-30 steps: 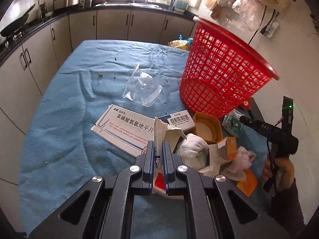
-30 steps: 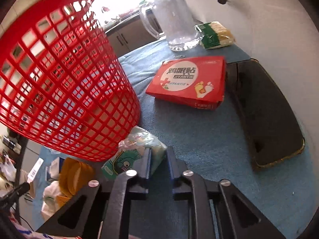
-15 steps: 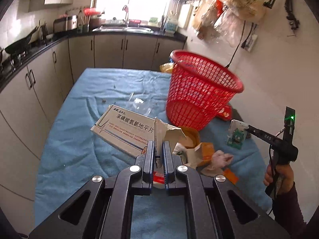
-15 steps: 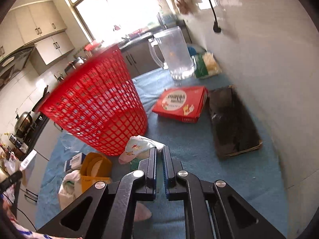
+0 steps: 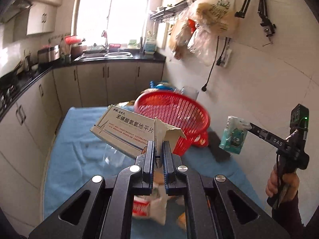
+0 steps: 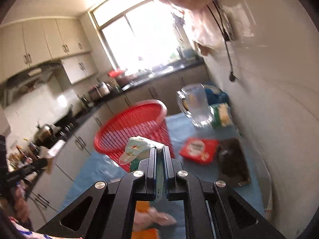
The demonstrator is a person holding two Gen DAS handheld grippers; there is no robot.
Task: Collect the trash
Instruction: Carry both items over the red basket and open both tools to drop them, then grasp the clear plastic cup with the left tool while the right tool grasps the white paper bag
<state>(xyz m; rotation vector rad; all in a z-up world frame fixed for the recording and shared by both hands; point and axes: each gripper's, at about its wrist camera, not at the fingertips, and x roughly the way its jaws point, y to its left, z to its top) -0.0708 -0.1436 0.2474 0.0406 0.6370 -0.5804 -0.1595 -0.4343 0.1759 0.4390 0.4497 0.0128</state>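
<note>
My left gripper (image 5: 159,153) is shut on the torn flap of a white medicine box (image 5: 123,129) and holds it in the air in front of the red mesh basket (image 5: 175,113). My right gripper (image 6: 159,153) is shut on a teal tissue pack (image 6: 137,149), also lifted, short of the basket (image 6: 135,127). In the left wrist view the right gripper (image 5: 248,127) holds the pack (image 5: 233,137) to the right of the basket's rim. More trash lies on the blue cloth below: a red and white packet (image 5: 142,207) and crumpled tissue (image 6: 157,218).
A red flat box (image 6: 199,149), a dark tray (image 6: 233,161), a clear pitcher (image 6: 196,104) and a snack bag (image 6: 221,115) sit by the white wall on the right. A clear plastic bag (image 5: 113,158) lies on the blue cloth (image 5: 79,149). Kitchen counters run behind and left.
Both grippers have risen well above the table. The left one lifted the medicine box off the cloth; the right one lifted the tissue pack up beside the basket's rim.
</note>
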